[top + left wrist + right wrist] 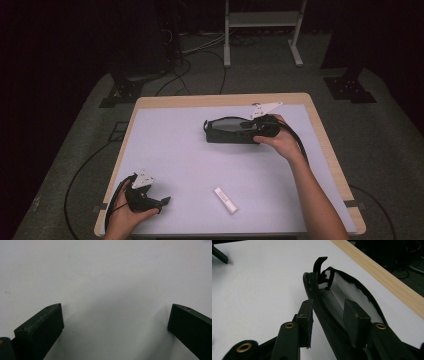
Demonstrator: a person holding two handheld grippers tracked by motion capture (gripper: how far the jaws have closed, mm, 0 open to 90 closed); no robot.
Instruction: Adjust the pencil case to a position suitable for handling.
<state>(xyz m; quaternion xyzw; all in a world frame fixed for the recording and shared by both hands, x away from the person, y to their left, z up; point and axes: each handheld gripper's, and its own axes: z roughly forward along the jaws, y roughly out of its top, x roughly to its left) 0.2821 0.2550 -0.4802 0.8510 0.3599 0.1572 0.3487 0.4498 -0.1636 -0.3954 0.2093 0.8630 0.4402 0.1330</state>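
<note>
we see a white table top (185,150) w/ a pale wood edge, on grey carpet in a dark room w/ cables behind. the black pouch (231,130), soft fabric w/ a white lining, long and narrow, lies right of centre toward the far edge; its long axis runs left-right across the table, open mouth up. our right gripper (329,315) has one jaw inside the mouth and one outside, straddling the near wall; whether it pinches we cannot tell. left gripper (115,317), jaws apart, rests near-left. a small white stick (226,200) lies near-centre
</note>
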